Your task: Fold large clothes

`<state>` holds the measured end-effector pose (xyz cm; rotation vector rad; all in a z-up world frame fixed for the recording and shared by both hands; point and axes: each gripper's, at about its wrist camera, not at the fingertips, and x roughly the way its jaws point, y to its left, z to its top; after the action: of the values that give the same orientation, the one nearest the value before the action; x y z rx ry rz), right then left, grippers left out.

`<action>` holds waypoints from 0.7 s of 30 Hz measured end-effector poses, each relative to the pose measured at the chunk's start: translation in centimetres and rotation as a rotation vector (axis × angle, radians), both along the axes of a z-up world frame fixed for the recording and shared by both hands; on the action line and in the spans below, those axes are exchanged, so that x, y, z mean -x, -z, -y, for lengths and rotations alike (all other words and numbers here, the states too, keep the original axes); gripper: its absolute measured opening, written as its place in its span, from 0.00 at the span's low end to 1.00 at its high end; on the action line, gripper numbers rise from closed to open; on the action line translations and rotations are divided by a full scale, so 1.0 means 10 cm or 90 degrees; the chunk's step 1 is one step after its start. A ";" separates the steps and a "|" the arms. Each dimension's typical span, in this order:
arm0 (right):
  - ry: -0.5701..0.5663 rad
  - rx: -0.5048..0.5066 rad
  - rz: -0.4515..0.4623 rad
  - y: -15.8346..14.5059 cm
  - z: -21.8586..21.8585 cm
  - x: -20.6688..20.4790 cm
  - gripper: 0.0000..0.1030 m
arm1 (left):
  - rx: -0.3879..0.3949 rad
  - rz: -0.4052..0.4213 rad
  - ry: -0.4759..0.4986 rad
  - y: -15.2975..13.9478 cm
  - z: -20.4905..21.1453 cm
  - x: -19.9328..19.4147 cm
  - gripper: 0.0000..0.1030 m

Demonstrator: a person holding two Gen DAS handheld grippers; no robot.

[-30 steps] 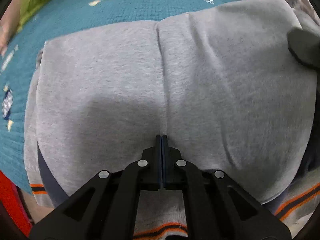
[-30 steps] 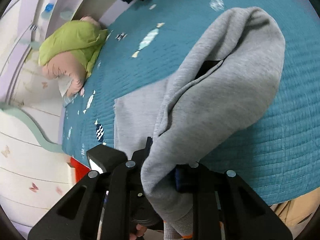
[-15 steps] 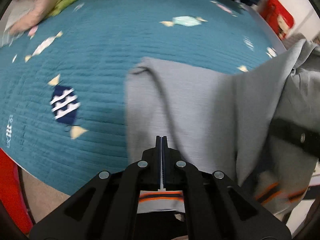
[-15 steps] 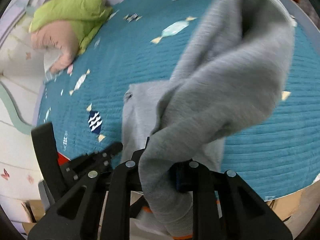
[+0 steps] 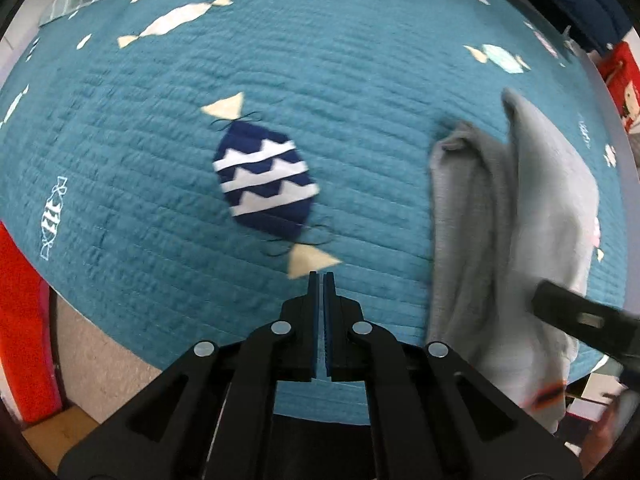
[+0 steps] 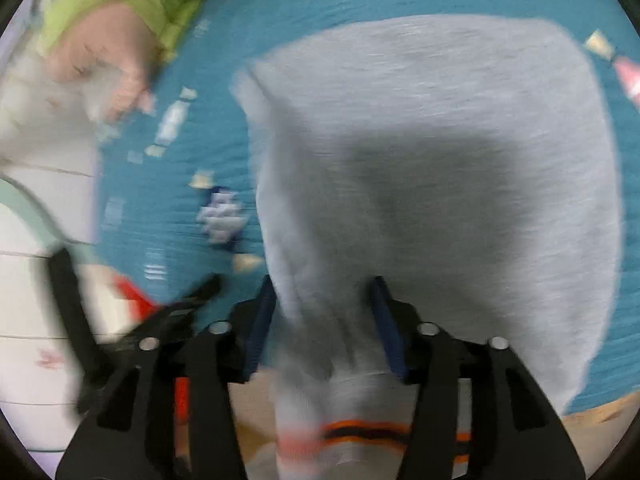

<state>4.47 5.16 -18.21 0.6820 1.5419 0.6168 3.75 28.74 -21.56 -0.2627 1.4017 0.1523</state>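
A grey sweatshirt [image 6: 440,140] lies doubled over on the teal quilt [image 6: 224,120], its orange-and-black striped hem [image 6: 360,436] hanging off the near edge. My right gripper [image 6: 324,296] points down at that near edge. Its jaws are opening, a bunched fold of the grey cloth still sits between the blue pads [image 6: 262,316], and the pads look clear of it. In the left wrist view the sweatshirt [image 5: 512,220] is off to the right. My left gripper [image 5: 322,276] is shut with nothing in it, over bare quilt [image 5: 360,80] beside a navy candy patch [image 5: 264,184].
Green and pink pillows [image 6: 120,20] lie at the quilt's far left corner. A red object [image 5: 20,320] stands by the bed edge above beige floor [image 5: 100,360]. Part of the right gripper [image 5: 580,320] shows over the sweatshirt. The blurred left gripper [image 6: 180,312] is left of the right one.
My left gripper has slid left off the sweatshirt onto bare quilt, still shut. My right gripper has carried the grey fold over and down, and its jaws have widened around the cloth.
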 end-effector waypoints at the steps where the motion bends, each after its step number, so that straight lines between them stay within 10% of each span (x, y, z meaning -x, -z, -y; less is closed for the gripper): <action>1: -0.011 -0.040 -0.010 -0.01 -0.04 0.01 0.47 | 0.005 -0.006 -0.001 0.01 -0.02 -0.01 0.02; 9: 0.013 0.214 0.146 -0.56 0.47 0.12 0.46 | -0.001 -0.008 0.040 -0.05 -0.07 -0.13 0.02; 18: -0.204 0.323 0.050 -0.01 -0.17 0.49 0.60 | 0.027 -0.046 0.071 0.12 0.12 -0.13 0.04; 21: -0.211 0.341 0.054 0.23 -0.28 0.40 0.38 | 0.022 -0.053 0.064 0.17 0.09 -0.10 0.04</action>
<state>0.47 7.98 -20.54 -0.0062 1.6579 0.4350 4.78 27.85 -23.26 -0.2153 1.4980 0.0564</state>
